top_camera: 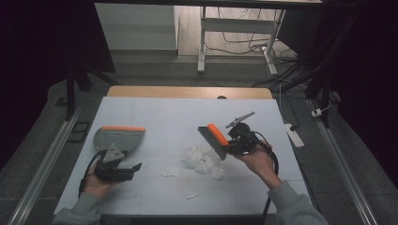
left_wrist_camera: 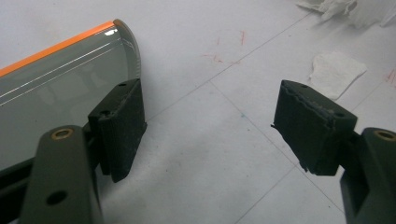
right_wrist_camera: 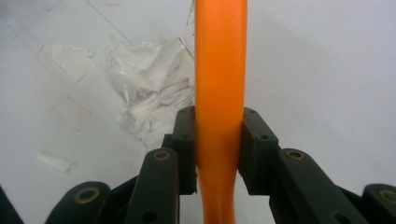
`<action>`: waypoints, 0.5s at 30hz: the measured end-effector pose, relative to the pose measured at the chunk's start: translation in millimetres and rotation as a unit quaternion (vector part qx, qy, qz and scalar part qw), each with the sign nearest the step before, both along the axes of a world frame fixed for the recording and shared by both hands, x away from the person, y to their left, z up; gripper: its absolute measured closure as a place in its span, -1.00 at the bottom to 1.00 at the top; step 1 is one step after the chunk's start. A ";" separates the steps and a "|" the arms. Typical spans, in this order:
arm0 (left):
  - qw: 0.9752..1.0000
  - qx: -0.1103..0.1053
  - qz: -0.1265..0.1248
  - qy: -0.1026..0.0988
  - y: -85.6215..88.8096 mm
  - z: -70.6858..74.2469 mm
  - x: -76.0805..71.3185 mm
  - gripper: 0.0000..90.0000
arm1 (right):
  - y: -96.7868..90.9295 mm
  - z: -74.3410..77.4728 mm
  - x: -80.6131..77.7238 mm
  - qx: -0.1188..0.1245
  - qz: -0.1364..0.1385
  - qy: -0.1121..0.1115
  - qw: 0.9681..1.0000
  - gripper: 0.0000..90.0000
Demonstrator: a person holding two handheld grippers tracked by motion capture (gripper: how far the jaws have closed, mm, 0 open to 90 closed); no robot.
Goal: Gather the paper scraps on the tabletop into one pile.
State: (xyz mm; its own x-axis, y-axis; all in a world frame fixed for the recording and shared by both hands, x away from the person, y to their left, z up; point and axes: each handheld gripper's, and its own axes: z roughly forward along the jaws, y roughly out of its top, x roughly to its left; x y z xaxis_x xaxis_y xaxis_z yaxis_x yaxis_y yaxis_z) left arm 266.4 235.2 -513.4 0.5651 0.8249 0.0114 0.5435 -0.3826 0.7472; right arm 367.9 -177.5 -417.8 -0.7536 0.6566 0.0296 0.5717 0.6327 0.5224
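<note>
High view: right gripper [top_camera: 233, 142] clenching orange-backed black-bristled brush [top_camera: 215, 140], long axis slanting, bristles facing white paper-scrap pile [top_camera: 202, 159]; left gripper [top_camera: 123, 169] gaping, holding nothing.

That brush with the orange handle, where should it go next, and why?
Probably down and leftward, sweeping the heap of torn paper toward the dustpan. The right hand-held gripper is shut on the brush, whose bristles sit at the heap's right edge. The dustpan lies apart at the left, by the open left hand-held gripper, which holds nothing. A loose scrap lies between them.
</note>
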 end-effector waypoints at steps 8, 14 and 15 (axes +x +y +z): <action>1.000 0.002 0.003 0.000 -0.1 0.1 0.1 -0.43 | -22.1 14.9 -17.1 -0.010 0.045 -0.027 0.999 0.57; 1.000 0.002 0.003 0.001 -0.2 -0.6 1.0 -0.43 | -14.9 15.1 -30.1 -0.026 0.115 -0.022 0.993 0.57; 1.000 0.002 0.002 0.001 -0.1 -0.4 0.8 -0.43 | -14.9 15.1 -30.1 -0.026 0.115 -0.022 0.993 0.57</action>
